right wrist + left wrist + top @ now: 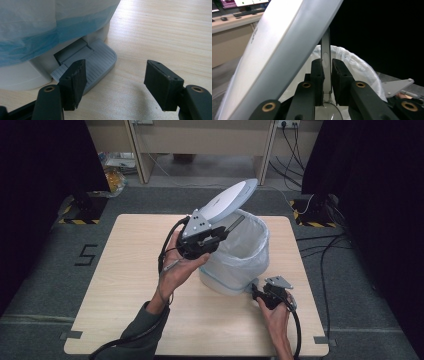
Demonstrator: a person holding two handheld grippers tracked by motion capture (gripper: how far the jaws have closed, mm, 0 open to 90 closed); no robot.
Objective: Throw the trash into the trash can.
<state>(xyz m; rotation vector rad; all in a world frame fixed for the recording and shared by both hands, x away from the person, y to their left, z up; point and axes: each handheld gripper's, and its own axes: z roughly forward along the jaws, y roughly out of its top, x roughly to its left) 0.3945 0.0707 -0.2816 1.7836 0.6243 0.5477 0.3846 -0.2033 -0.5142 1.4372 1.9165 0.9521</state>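
At the centre of the high view we see a small white pedal bin (235, 270) standing on the wooden table (125, 285), lined with a thin plastic bag (250, 247) whose edge folds over the rim. Its pale grey lid (227, 200) stands raised and tilted toward the upper middle of the frame. Just left of the bin, the left gripper (212, 236) sits in an upturned hand (177, 267); in the left gripper view its black fingers (317, 75) pinch a narrow translucent grey strip (326, 60) that rises beside the lid's underside. At the bin's lower right, the right gripper (257, 292) rests low near the table, held by the other hand (275, 315). In the right gripper view its fingers (75, 80) are spread wide, the ribbed grey foot pedal (100, 62) lying just beyond the left-hand one, though we cannot tell if it touches.
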